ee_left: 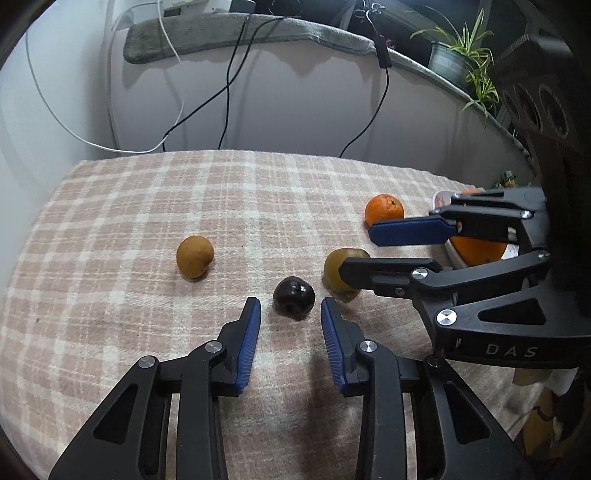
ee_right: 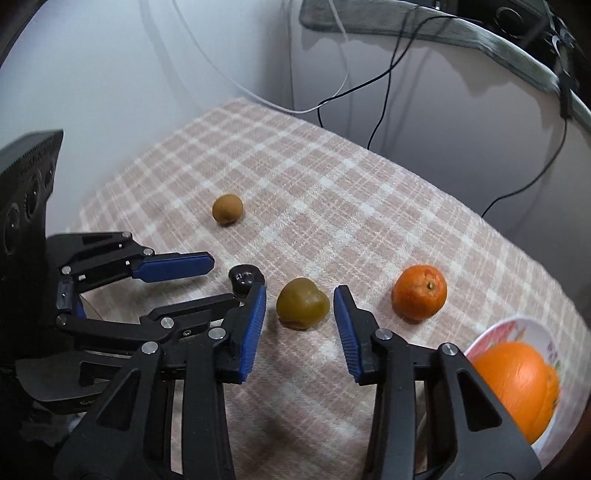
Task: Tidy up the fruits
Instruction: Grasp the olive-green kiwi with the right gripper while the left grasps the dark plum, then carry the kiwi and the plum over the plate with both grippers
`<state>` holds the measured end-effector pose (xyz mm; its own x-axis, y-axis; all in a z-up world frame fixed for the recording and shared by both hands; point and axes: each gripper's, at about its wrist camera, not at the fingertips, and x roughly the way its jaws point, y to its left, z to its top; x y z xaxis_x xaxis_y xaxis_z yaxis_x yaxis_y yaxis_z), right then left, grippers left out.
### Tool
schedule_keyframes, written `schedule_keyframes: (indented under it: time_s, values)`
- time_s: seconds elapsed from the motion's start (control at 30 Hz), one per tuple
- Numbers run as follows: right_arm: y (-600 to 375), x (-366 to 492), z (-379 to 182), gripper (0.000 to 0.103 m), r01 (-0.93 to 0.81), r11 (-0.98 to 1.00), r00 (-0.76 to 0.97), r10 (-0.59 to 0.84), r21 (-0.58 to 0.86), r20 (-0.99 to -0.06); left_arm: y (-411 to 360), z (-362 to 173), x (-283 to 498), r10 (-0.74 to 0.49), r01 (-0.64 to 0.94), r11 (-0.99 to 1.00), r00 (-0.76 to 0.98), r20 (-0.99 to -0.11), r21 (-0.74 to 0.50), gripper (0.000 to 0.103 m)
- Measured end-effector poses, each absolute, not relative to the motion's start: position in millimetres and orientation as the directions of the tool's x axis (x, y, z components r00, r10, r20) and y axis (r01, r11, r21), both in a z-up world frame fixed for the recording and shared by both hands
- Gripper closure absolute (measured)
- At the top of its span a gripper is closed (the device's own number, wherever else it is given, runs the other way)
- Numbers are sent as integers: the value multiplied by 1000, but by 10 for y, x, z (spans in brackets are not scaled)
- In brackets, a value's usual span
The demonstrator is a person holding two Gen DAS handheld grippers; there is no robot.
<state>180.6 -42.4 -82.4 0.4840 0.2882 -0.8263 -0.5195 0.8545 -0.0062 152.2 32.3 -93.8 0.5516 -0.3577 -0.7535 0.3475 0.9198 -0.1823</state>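
Several fruits lie on a checked cloth. A dark plum (ee_left: 294, 297) (ee_right: 245, 279) sits just ahead of my open left gripper (ee_left: 290, 308) (ee_right: 225, 275), between its fingertips. An olive-green fruit (ee_right: 303, 303) (ee_left: 338, 272) sits between the fingertips of my open right gripper (ee_right: 300, 300) (ee_left: 356, 251). A small tangerine (ee_left: 384, 209) (ee_right: 419, 291) lies to the right. A brown round fruit (ee_left: 194, 256) (ee_right: 227, 209) lies to the left. A white plate (ee_right: 517, 328) (ee_left: 441, 197) at the right holds a large orange (ee_right: 517, 384) (ee_left: 476, 249).
The checked cloth (ee_left: 147, 221) (ee_right: 332, 184) covers the table, which ends at a white wall with hanging black and white cables (ee_left: 229, 92). A grey mat (ee_left: 240, 33) lies on a ledge, and a potted plant (ee_left: 458, 55) stands at the back right.
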Motion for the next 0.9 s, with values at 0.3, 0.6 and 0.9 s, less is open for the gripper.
schedule_keyframes:
  time_s: [0.3, 0.6, 0.9]
  values:
    - [-307, 1924, -892, 64, -586, 808, 412, 228, -65, -882, 256, -986, 1579, -343, 372, 916, 537, -770, -148, 73]
    - [-226, 2022, -999, 70, -631, 772, 329, 187, -69, -926, 173, -1021, 1612, -337, 413, 904, 527, -780, -111, 80]
    - [-275, 2041, -976, 73, -615, 788, 326, 219, -30, -920, 164, -1017, 1632, -345, 416, 902, 525, -778, -119, 81]
